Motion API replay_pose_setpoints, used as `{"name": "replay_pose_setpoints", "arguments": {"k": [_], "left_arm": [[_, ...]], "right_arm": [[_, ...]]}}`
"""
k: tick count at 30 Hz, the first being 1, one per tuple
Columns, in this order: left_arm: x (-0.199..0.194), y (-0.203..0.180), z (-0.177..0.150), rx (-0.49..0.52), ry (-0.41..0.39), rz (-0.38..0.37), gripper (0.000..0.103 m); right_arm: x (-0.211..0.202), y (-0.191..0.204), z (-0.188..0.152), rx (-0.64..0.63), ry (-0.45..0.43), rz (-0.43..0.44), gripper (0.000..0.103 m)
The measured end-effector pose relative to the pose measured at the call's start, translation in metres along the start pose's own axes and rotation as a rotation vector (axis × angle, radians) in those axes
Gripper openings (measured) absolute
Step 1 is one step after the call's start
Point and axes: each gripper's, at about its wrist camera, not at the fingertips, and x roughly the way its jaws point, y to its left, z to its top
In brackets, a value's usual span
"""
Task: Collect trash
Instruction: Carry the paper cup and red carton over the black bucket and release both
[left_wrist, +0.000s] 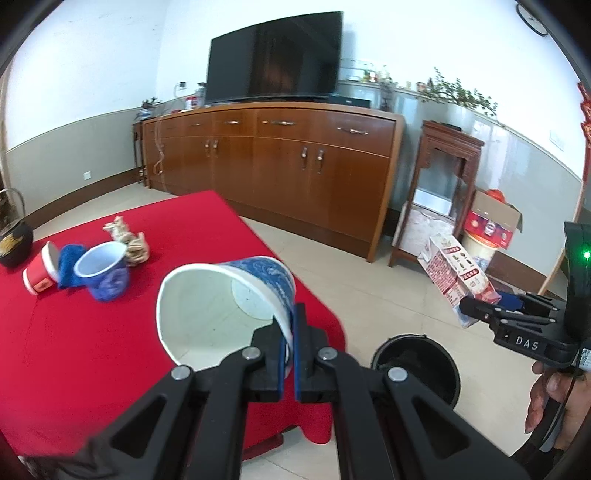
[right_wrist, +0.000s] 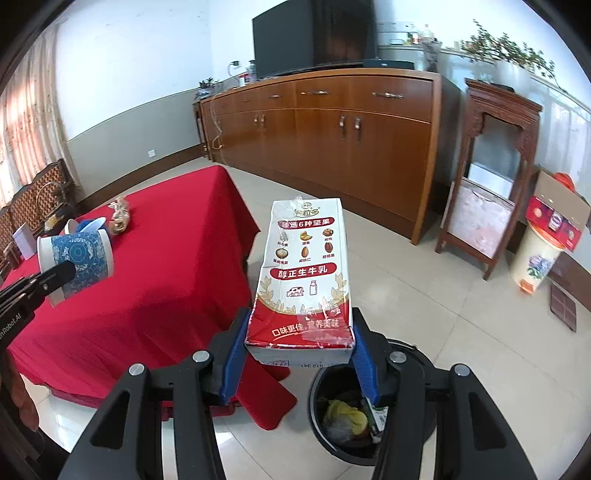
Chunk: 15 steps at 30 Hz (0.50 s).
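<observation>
Trash was in both your grippers at this point, w/ the black bin (right_wrist: 369, 406) on the floor just off the corner of the red-clothed table (left_wrist: 110, 332).

Your right gripper (right_wrist: 299, 354) had its jaws pinching the milk carton (right_wrist: 304, 273) across its bottom end, blue pads on both side faces. Carton stuck out forward and up, w/ its gripped end about over the bin's near rim in the right wrist view. Bin already had a yellow wad and other scraps in it.

Your left gripper (left_wrist: 290, 350) had its jaws pressed nearly together on the rim wall of the blue-patterned paper cup (left_wrist: 229, 306), one pad inside, one outside. Cup lay tipped on its side, mouth toward the left of the view, above the table's edge, not above the bin.

How I'd have judged the drop:
- Carton first, since it was nearer. You needed more of it over the opening, as it's long and could've caught the rim and toppled out.
- Tilt the far end down before letting go.
- Cup needed carrying across to the bin; thin wall grip looked ok but crushable, so no extra squeeze.
- Keep the two grippers apart over the opening.

More cups (left_wrist: 103, 273) stayed on the table, plus a blue cloth and a knotted bundle.
</observation>
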Motion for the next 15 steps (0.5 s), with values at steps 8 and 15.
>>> {"name": "replay_pose_setpoints", "arguments": {"k": [8, 15], "left_arm": [[0.016, -0.040, -0.001, 0.047, 0.023, -0.069, 0.003], [0.033, -0.081, -0.009, 0.088, 0.061, -0.145, 0.003]], "right_arm": [[-0.010, -0.035, -0.018, 0.037, 0.011, -0.041, 0.053], [-0.010, -0.070, -0.039, 0.062, 0.043, -0.072, 0.053]]}}
